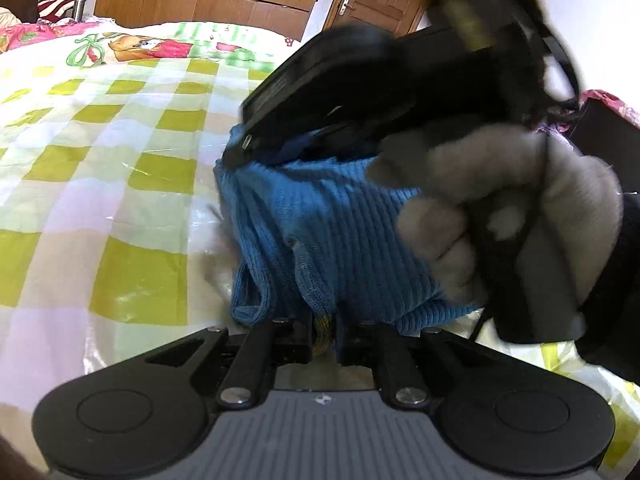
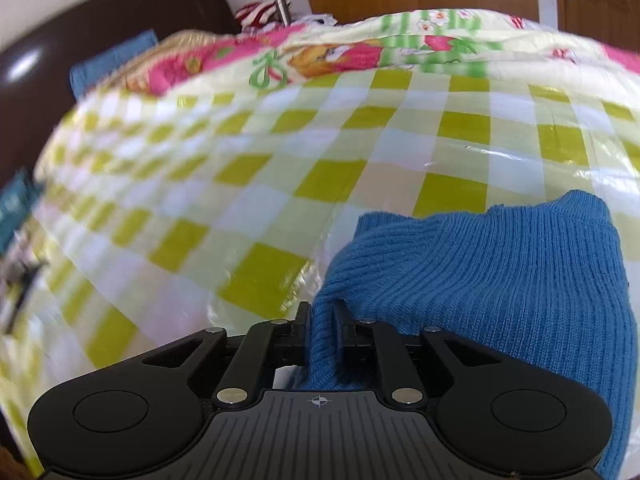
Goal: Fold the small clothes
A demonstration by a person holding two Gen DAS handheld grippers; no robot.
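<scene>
Both claws pinch a blue sweater (image 2: 500,280) over the bed (image 2: 320,160)

Left claw (image 1: 324,330) grips its lower edge; right claw (image 2: 322,328) clamps a fold; the gloved hand (image 1: 512,216) fills the frame's right, blocking the view.

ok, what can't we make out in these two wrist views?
- Left wrist: the blue knit garment's right part is hidden by the gloved hand and right gripper, both blurred.
- Left wrist: the left gripper grips yellowish fabric; its link to the garment is unclear.
- Right wrist: garment cut off at the right edge; type unclear.
</scene>
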